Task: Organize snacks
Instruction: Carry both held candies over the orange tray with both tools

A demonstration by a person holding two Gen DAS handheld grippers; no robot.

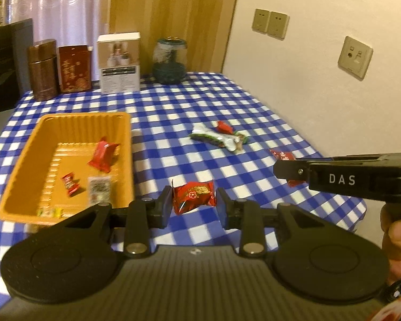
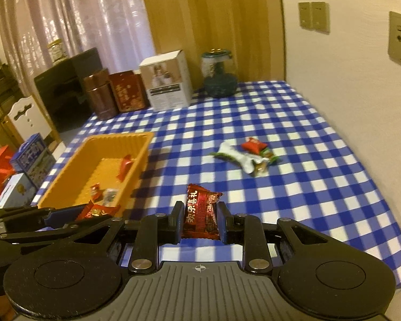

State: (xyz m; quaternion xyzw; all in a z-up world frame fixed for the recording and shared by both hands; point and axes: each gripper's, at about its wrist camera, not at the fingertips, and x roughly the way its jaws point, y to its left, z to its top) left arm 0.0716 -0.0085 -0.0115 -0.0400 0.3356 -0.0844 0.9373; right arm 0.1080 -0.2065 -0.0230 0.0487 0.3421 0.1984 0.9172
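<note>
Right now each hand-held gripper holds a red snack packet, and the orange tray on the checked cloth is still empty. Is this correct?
Not quite: the orange tray is not empty. The left wrist view shows a few wrapped snacks already lying in it. The rest is right: the left hand-held gripper and the right hand-held gripper each hold a red snack packet, and the tray stands on the checked cloth.

Glossy red foil candy wrapper (image 1: 193, 196); matt ribbed orange plastic tray (image 1: 34, 144); checked blue-and-white cloth on the surface (image 1: 173, 112); matt black plastic left hand-held gripper (image 1: 193, 203).

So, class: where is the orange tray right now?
In both wrist views the orange tray sits left on the checked tablecloth, in front of the brown tins.
</note>
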